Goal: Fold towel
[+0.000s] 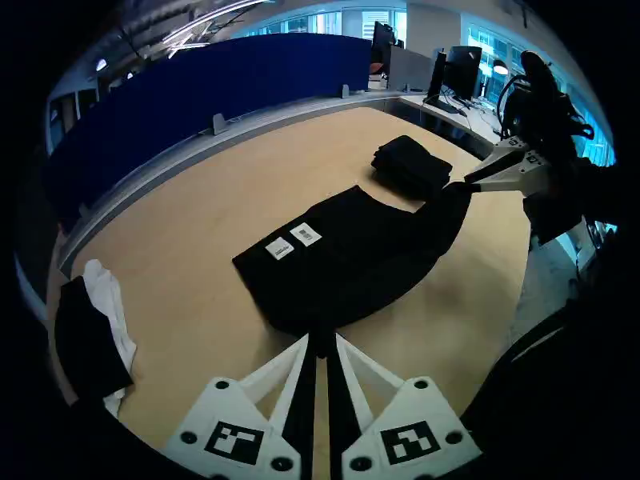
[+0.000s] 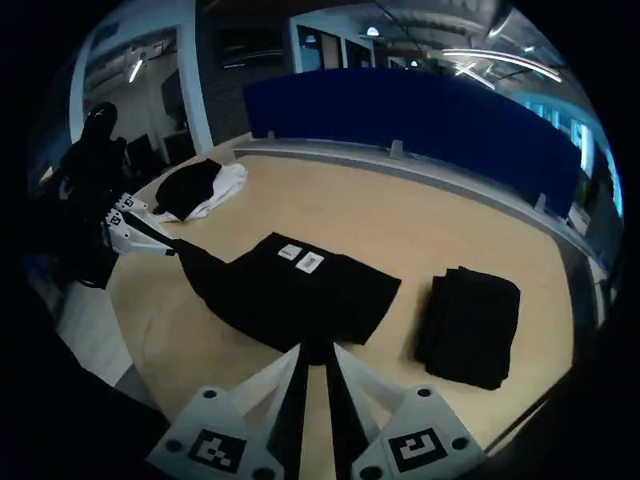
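Note:
A black towel (image 1: 352, 256) with two white labels (image 1: 292, 242) lies spread on the wooden table (image 1: 184, 240). In the left gripper view my left gripper (image 1: 322, 340) is shut on the towel's near corner. The right gripper (image 1: 468, 188), at the far right, pinches another corner and holds it lifted off the table. In the right gripper view my right gripper (image 2: 318, 348) is shut on the near edge of the towel (image 2: 296, 300). Across the table, the left gripper (image 2: 170, 250) holds a raised corner.
A folded stack of black towels (image 1: 412, 164) (image 2: 472, 324) sits beside the spread one. A loose pile of black and white cloth (image 1: 96, 328) (image 2: 196, 188) lies near a table corner. A blue partition (image 1: 200, 96) lines the far edge. Monitors (image 1: 460, 72) stand behind.

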The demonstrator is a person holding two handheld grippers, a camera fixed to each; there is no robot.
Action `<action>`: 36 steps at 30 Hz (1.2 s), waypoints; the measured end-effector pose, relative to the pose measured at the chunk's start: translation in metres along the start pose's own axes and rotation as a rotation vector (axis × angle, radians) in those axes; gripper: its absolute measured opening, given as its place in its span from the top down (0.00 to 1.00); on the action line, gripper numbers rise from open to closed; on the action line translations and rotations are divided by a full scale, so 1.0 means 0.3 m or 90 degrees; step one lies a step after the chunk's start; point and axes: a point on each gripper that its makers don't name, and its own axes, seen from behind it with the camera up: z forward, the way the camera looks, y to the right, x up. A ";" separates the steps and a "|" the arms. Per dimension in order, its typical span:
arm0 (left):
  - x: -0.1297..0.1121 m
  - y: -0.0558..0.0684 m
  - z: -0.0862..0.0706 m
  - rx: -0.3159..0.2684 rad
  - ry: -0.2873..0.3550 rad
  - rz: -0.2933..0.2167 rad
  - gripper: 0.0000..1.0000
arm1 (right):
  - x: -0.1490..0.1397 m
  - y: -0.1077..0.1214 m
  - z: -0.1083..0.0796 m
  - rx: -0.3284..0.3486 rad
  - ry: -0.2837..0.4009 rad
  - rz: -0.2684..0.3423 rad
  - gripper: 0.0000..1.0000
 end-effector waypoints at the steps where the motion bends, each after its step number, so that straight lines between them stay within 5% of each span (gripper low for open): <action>1: -0.002 0.002 0.003 -0.003 -0.001 -0.002 0.91 | -0.001 0.002 0.003 0.000 -0.002 0.000 0.85; 12: 0.010 -0.030 0.059 -0.017 -0.024 -0.027 0.91 | 0.013 0.056 0.073 -0.008 -0.023 0.005 0.85; 26: 0.064 -0.177 0.250 -0.010 -0.050 -0.103 0.91 | 0.060 0.224 0.299 -0.026 -0.044 0.023 0.85; 36: 0.059 -0.245 0.348 0.001 -0.075 -0.098 0.91 | 0.058 0.288 0.401 -0.041 -0.053 0.048 0.85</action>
